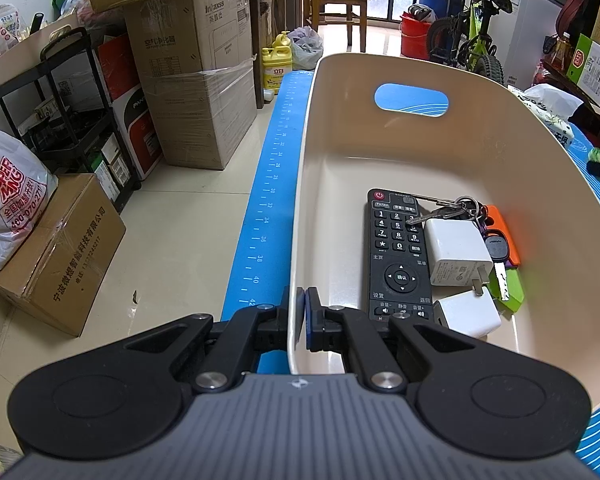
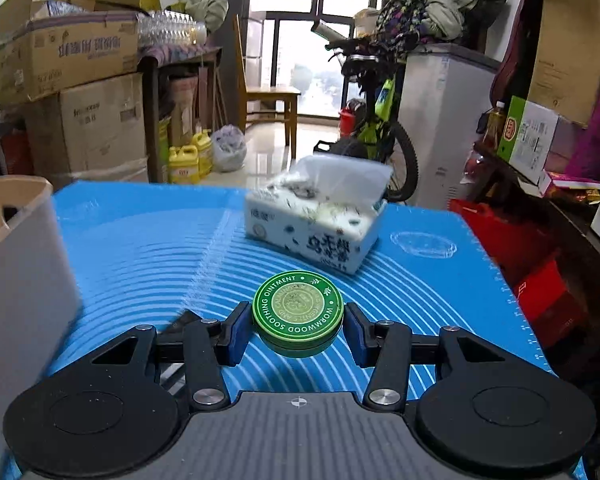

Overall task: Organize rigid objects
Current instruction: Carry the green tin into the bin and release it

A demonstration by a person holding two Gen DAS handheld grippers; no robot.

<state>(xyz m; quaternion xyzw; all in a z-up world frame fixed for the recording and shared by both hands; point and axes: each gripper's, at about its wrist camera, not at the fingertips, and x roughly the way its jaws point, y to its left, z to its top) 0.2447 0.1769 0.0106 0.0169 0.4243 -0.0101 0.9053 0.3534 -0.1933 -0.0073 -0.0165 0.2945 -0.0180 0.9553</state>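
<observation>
Held in the beige bin (image 1: 500, 152): a black remote control (image 1: 396, 256), two white chargers (image 1: 456, 252), keys (image 1: 460, 206) with orange and green tags. Clamped on the bin's near rim, pads nearly touching: the left hand-held gripper (image 1: 302, 320). Pinched in the right hand-held gripper (image 2: 298, 326), above the blue surface (image 2: 148, 240): a green ointment tin (image 2: 298, 312), tissue pack (image 2: 316, 228) beyond.

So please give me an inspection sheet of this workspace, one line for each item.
Surface: blue mat, ruler marks along its edge.
Job's things: green tin; bin holding remote, keys, two chargers.
Clutter: tissue pack on the mat.
Grippers: left gripper shut on the bin's rim; right gripper shut on the tin.
Cables: nothing seen.
Surroundings: cartons, bicycle, chair.
</observation>
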